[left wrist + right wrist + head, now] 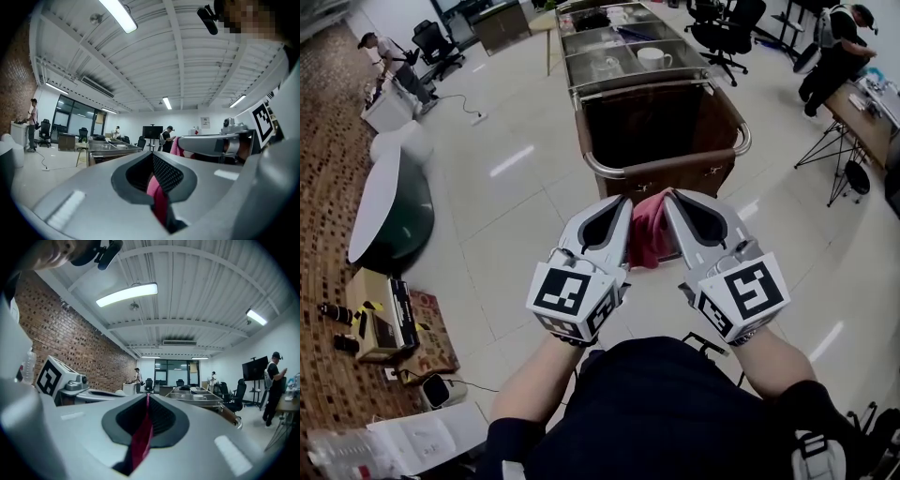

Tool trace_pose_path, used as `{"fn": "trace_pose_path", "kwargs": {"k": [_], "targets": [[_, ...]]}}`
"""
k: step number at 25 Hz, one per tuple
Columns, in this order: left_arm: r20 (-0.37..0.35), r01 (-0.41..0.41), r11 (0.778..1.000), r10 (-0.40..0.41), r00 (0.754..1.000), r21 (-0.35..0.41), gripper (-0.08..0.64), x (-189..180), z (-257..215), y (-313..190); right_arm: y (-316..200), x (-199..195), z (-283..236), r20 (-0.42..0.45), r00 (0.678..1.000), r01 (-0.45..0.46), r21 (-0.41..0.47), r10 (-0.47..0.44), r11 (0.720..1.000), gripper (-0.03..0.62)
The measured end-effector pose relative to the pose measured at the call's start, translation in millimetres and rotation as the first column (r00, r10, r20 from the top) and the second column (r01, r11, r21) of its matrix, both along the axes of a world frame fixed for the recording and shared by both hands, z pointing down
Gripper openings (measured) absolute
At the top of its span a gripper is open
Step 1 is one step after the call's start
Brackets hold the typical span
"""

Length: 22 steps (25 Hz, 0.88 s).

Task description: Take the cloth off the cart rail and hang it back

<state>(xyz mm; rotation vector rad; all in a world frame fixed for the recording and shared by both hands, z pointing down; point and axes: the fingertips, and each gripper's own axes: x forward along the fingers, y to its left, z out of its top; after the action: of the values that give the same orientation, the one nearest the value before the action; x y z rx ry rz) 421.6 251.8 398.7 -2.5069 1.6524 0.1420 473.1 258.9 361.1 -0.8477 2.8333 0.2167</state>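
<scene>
Left gripper [622,202]: jaws pressed shut on pink cloth [651,232]; we see fabric pinched betw. the pads.
Right gripper [672,197]: jaws clamped on same cloth; we see a thin fold betw. them.
Cloth: bunched, hanging betw. both grippers; off the rail, on its near side.
Grippers: side by side, tips angled toward each other.
Cart rail [614,172]: curved metal tube at cart's near end, just beyond gripper tips.
Cart [656,122]: brown body, steel trays on top.
Mug [654,58]: white, in a far tray.
</scene>
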Motion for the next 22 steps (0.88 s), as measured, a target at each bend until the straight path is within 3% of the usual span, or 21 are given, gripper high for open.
{"fn": "trace_pose_path", "kwargs": {"k": [5, 14, 22], "targets": [[-0.016, 0.036, 0.999, -0.036, 0.999, -0.013, 0.002, -62, 4, 6, 5, -58, 1, -0.005, 1.0, 0.013, 0.008, -0.013, 1.0, 0.012], [-0.023, 0.027, 1.0, -0.026, 0.999, 0.008, 0.002, -187, 6, 14, 10, -179, 1, -0.003, 1.0, 0.003, 0.016, -0.003, 1.0, 0.012], [-0.029, 0.036, 0.999, -0.036, 0.999, 0.003, 0.002, -259, -2, 12, 6, -255, -10, -0.022, 1.0, 0.014, 0.019, -0.014, 1.0, 0.012]]}}
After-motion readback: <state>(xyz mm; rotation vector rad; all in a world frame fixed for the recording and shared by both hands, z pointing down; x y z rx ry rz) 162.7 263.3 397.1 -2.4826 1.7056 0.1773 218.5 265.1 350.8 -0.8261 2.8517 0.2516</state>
